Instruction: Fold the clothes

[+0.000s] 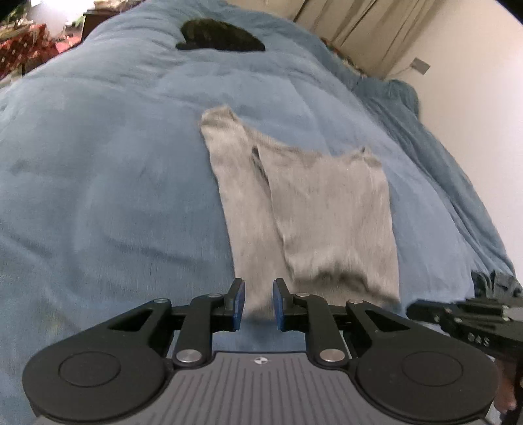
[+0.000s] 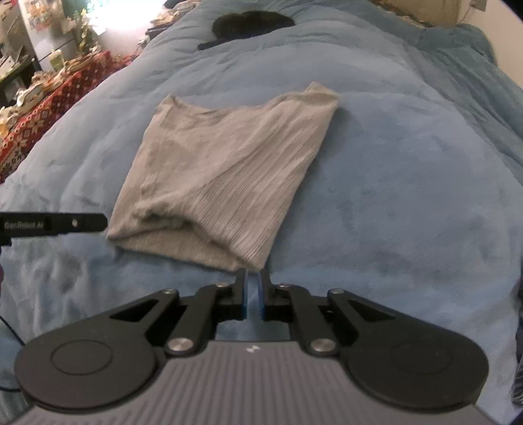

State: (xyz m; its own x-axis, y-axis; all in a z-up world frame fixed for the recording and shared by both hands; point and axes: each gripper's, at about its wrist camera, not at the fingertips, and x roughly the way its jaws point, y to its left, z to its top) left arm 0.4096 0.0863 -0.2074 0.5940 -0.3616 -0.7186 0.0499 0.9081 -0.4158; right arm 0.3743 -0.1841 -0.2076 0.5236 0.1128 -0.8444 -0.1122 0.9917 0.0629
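The grey ribbed garment (image 2: 225, 170) lies on the blue bedspread (image 2: 408, 183), near the middle of the bed, doubled over itself, with one layer offset from the other; in the left wrist view a narrow strip of the lower layer shows along its left side.

**State of the tongs.** The left tongs (image 1: 259, 302) stand moderately wide over the near hem; cloth shows in the gap, but the pads do not press it. The right tongs (image 2: 253, 294) are drawn narrow, with a thin gap between the blue pads. Their tips sit at the near right corner of the garment; whether cloth is pinched there cannot be told.

**Risks.**
- Uneven pull: if only one corner is held when the garment is lifted, the layers are likely to slide apart and widen the present offset.
- Wrong layer: the soft knit gives no firm edge. The left tongs may close on the top layer alone, or catch the bedspread beneath.
- Slip: a shallow pinch at the extreme corner may release under load.
- Motion blur at the hem suggests movement; a fast draw could rumple the fold.

**Legible writing.** The left tool, seen from the right wrist, bears "GenRobot.AI" (image 2: 24, 225), partly blurred. Small marks on the right tool (image 1: 478, 340) cannot be read.

A dark object (image 2: 253, 21) lies at the far end of the bed, well apart.
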